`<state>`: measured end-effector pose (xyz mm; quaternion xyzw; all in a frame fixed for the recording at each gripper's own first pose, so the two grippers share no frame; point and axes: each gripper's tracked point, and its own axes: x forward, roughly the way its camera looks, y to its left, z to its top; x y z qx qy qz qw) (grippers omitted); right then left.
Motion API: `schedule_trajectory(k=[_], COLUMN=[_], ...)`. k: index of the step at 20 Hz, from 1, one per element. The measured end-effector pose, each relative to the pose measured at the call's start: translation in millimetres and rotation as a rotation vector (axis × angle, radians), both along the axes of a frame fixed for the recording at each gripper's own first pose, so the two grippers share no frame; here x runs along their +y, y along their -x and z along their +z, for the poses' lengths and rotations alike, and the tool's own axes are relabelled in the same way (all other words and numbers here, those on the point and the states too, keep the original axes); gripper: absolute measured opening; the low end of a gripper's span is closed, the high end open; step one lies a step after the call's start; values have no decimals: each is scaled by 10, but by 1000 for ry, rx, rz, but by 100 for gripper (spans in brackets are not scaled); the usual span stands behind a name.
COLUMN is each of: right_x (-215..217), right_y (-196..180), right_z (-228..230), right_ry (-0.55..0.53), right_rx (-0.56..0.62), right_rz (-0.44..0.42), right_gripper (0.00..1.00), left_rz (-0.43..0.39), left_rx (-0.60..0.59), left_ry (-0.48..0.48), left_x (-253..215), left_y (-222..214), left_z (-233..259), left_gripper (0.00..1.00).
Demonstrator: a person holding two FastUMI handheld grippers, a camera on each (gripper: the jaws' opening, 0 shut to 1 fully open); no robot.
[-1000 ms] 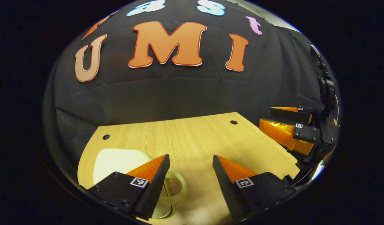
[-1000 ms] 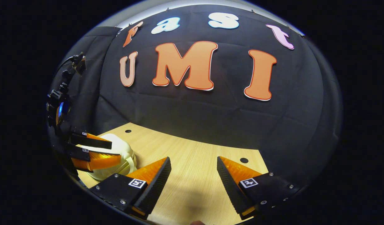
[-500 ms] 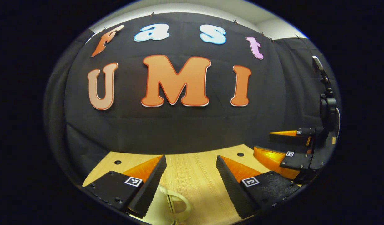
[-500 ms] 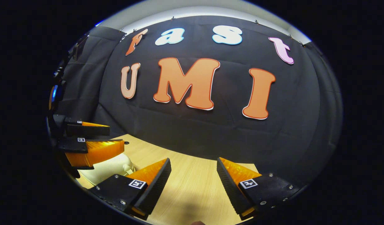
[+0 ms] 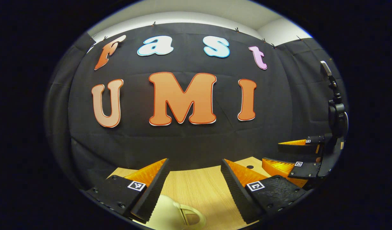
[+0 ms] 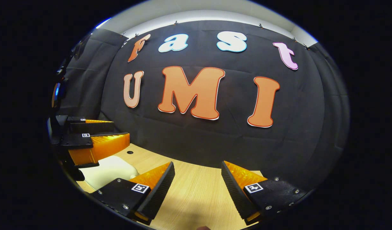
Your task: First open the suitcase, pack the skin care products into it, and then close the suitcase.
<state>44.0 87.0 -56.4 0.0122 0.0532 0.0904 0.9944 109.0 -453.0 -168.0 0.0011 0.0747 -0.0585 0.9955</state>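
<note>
Left gripper [image 5: 194, 163] is up and level, pointing straight ahead, its two fingers spread wide with nothing between them. Right gripper [image 6: 197, 166] is level too, pointing the same way, fingers parted just as wide and holding nothing. In the left gripper view, the right gripper sits off to the right side, turned on edge so one finger rides above the other, a gap between them. In the right gripper view, the left gripper sits at the left side, likewise stacked, apart.
</note>
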Motion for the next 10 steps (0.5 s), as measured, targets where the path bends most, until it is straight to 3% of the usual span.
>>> schedule_trajectory(k=[10], right_x=[119], right_y=[53], right_z=[4], right_ry=[13], right_rx=[13], right_rz=[-34], right_gripper=[93], left_rz=[-71], left_rx=[8], left_ry=[12], left_x=[-118], left_y=[-2], left_z=[-68], left_gripper=[98])
